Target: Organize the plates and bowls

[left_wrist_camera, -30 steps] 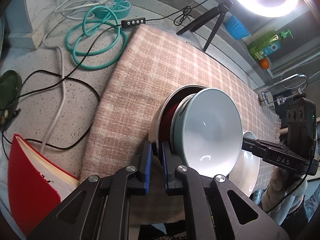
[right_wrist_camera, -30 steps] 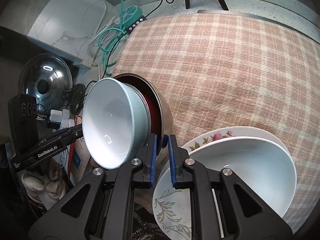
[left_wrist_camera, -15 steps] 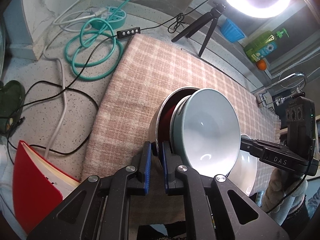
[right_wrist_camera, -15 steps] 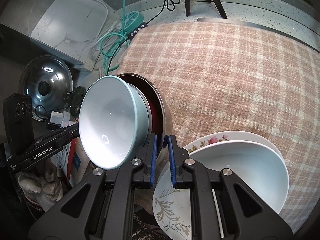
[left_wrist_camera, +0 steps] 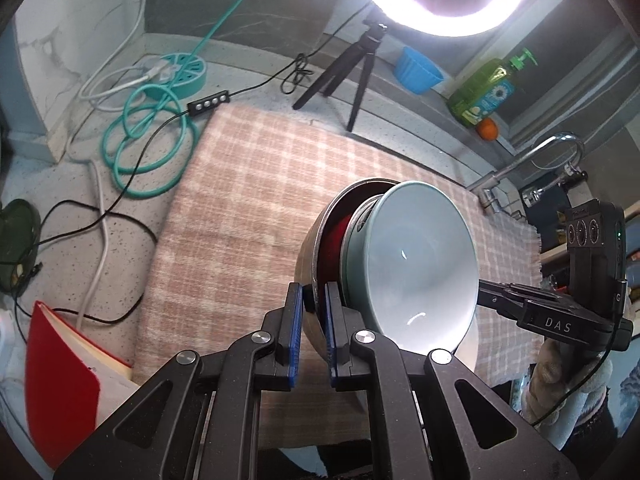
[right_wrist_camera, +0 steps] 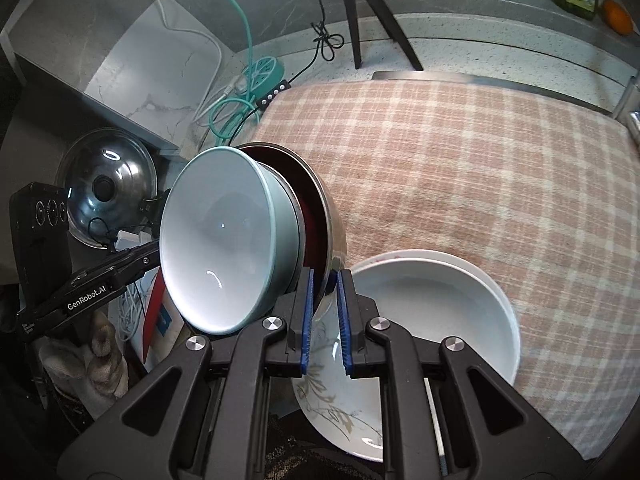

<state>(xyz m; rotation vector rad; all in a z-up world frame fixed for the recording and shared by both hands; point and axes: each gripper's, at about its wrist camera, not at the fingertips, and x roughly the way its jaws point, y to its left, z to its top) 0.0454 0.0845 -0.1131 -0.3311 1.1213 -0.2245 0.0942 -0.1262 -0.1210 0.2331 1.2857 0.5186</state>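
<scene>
A steel bowl [left_wrist_camera: 316, 236] [right_wrist_camera: 328, 216] holds a red bowl [left_wrist_camera: 334, 236] and a pale teal bowl [left_wrist_camera: 416, 264] [right_wrist_camera: 220, 240] nested inside. The stack is lifted above the checked cloth [left_wrist_camera: 260, 200] [right_wrist_camera: 460, 152] and tilted. My left gripper [left_wrist_camera: 310, 322] is shut on the steel bowl's rim from one side. My right gripper [right_wrist_camera: 324, 308] is shut on the rim from the opposite side. A white bowl [right_wrist_camera: 432, 312] sits on flowered plates [right_wrist_camera: 340, 412] on the cloth below the right gripper.
A ring light on a tripod [left_wrist_camera: 360, 64] stands at the cloth's far edge. Coiled teal cable [left_wrist_camera: 148, 148], a power strip and wires lie on the counter at left. A red book [left_wrist_camera: 60, 380], a pot lid [right_wrist_camera: 104, 188], a faucet [left_wrist_camera: 532, 160] and a soap bottle [left_wrist_camera: 488, 92] are around.
Both grippers have raised the nested bowl stack higher above the cloth, still gripping the steel rim. The white bowl and plates stay on the cloth.
</scene>
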